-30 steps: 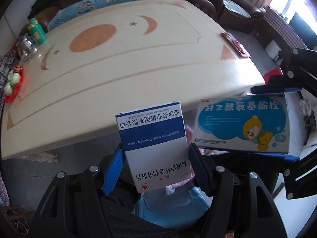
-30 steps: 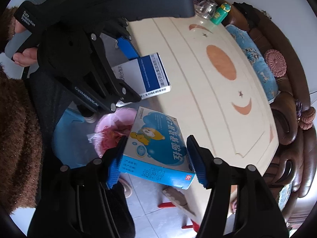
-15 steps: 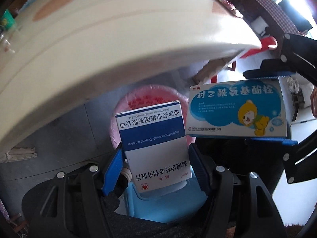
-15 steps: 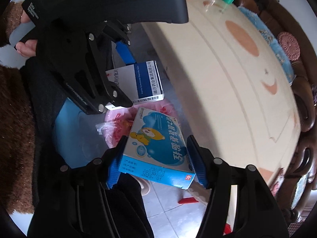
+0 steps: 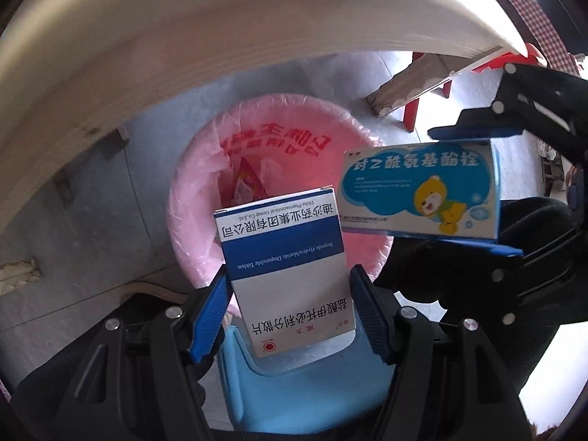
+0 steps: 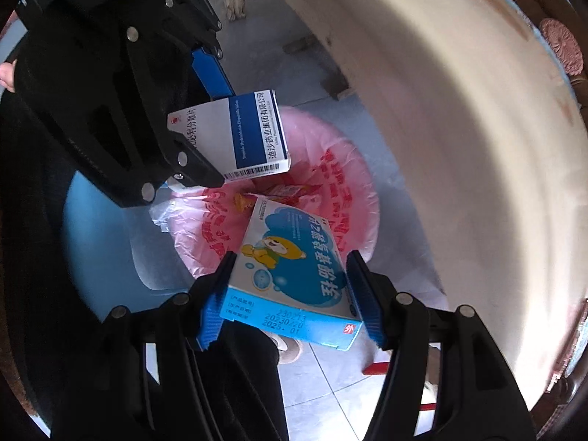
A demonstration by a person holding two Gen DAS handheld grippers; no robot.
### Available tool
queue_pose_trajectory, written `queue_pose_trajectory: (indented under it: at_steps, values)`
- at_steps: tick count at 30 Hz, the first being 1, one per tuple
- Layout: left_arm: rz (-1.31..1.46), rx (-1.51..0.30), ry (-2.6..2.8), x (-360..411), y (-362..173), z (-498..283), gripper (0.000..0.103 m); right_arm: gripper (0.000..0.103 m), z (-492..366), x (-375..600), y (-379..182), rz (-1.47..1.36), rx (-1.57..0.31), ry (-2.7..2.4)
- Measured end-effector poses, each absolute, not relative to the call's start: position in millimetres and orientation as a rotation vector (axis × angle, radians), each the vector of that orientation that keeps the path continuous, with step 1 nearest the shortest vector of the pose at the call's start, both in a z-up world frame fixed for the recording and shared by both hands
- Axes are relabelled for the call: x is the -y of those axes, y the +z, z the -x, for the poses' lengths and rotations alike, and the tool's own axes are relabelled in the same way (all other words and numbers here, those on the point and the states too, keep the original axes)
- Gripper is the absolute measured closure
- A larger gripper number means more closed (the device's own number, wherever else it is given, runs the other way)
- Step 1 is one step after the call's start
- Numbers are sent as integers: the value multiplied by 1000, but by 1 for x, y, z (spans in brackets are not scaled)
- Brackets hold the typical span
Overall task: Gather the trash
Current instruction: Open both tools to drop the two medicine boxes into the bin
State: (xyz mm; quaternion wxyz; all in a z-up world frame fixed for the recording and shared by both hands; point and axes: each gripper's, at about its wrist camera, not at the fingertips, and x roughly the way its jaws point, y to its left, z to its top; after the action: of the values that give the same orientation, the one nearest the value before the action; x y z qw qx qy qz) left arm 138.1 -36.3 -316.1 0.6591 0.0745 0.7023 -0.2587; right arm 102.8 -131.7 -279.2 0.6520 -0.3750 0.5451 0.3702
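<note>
My left gripper (image 5: 288, 290) is shut on a white and dark blue medicine box (image 5: 284, 268), which also shows in the right wrist view as the white and blue box (image 6: 239, 136). My right gripper (image 6: 290, 283) is shut on a light blue medicine box with a cartoon bear (image 6: 294, 268); the left wrist view shows that light blue box (image 5: 419, 191) at the right. Both boxes hang over a waste bin lined with a pink plastic bag (image 5: 294, 139), (image 6: 352, 198). Some wrappers (image 5: 246, 183) lie inside the bin.
The cream table's edge (image 5: 183, 44), (image 6: 459, 147) curves above and beside the bin. A light blue plastic stool (image 5: 305, 378), (image 6: 99, 235) stands near the bin. A red stool leg (image 5: 411, 114) and a wooden table leg (image 5: 404, 88) stand on the grey tiled floor.
Both grippers have sunk from above the tabletop to below its edge, each still holding its box. The pink-lined bin has come into full view beneath them.
</note>
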Motion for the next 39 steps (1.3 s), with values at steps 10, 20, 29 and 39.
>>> queue_pose_trajectory:
  at_steps: [10, 20, 29, 39]
  values:
    - [-162, -1645, -559, 35, -355, -150, 39, 43, -113, 130, -314, 855, -1284, 836]
    - [-241, -1664, -541, 48, -376, -151, 39, 42, -117, 128, -337, 854, -1307, 846]
    - [-295, -1675, -533, 52, -386, -151, 37, 32, -119, 135, -343, 827, -1317, 819]
    - [-319, -1670, -507, 49, -387, -152, 37, 25, -123, 140, -339, 813, -1316, 786]
